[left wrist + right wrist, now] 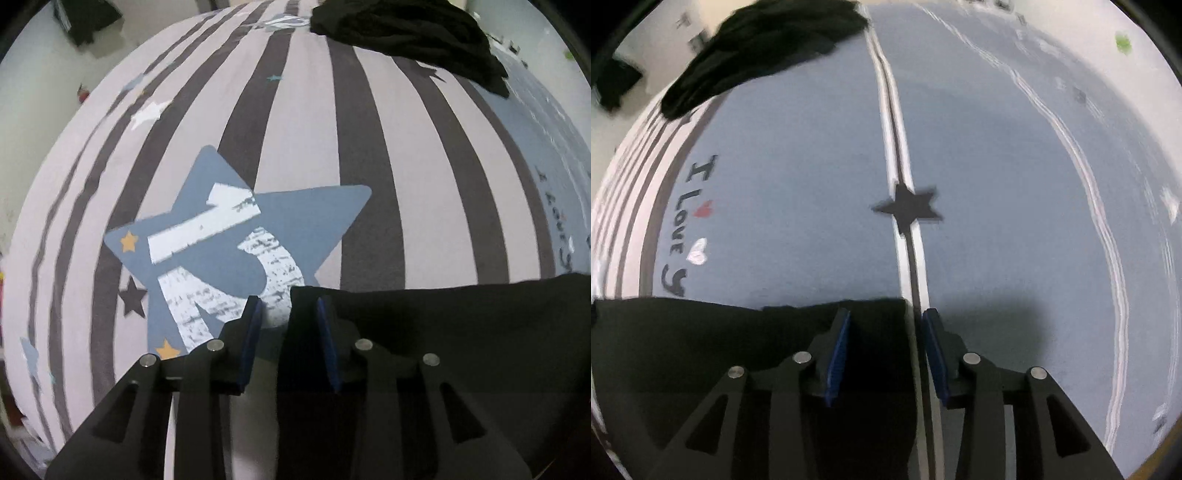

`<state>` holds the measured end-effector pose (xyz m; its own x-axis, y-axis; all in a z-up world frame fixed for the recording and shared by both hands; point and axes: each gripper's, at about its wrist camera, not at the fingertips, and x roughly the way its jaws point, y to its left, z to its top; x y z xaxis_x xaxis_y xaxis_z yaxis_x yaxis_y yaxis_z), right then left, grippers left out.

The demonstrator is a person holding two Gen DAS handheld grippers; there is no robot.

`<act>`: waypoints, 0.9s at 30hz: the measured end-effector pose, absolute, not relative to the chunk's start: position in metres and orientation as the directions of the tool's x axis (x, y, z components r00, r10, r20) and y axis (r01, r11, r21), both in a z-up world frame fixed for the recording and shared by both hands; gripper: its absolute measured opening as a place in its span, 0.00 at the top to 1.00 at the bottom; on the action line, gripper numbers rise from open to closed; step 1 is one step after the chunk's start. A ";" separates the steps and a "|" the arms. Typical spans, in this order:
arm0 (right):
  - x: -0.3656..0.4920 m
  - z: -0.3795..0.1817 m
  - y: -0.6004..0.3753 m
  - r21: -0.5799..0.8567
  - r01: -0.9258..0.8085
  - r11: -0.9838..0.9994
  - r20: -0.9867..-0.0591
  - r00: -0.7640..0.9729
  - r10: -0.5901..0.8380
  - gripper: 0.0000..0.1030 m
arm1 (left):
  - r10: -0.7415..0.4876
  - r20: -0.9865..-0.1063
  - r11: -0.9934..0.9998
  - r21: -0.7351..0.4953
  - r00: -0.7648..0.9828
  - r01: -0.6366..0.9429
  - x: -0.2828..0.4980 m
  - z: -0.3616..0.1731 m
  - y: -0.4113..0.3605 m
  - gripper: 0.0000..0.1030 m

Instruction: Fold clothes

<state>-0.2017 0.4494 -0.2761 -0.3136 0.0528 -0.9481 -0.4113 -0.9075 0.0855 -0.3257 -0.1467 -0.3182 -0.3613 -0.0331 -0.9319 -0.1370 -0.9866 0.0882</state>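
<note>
A black garment (461,332) lies flat on the bedspread at the near edge, and it also shows in the right wrist view (701,343). My left gripper (290,302) is open over the garment's left corner, with the corner between its blue pads. My right gripper (886,315) is open over the garment's right corner, with the corner edge between its pads. A second black garment (406,33) lies crumpled at the far side of the bed, and it also shows in the right wrist view (764,51).
The bedspread (295,129) has grey and dark stripes and a large blue star print (229,236). Its right part is plain blue-grey (997,184) with a black star (908,208) and lettering. The bed's edges and the floor curve around both views.
</note>
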 end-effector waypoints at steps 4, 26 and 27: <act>-0.197 -0.275 0.457 0.067 -0.352 -0.934 -0.939 -0.339 0.060 0.62 | -0.008 -0.929 -0.991 0.058 -0.369 -0.124 -0.326 -0.316 -0.157 0.73; -0.091 -0.210 0.428 0.124 -0.435 -0.892 -0.905 -0.419 0.079 0.56 | 0.164 -0.924 -0.985 -0.169 -0.345 -0.015 -0.221 -0.280 -0.228 0.61; -0.084 -0.211 0.418 0.125 -0.437 -0.891 -0.906 -0.416 0.077 0.56 | 0.178 -0.924 -0.983 -0.184 -0.340 -0.013 -0.215 -0.281 -0.229 0.58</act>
<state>-0.0841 0.4177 -0.2111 -0.4158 0.0769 -0.9062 -0.4368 -0.8909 0.1248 -0.2147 -0.2288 -0.2808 -0.3399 0.1776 -0.9236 -0.0133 -0.9828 -0.1840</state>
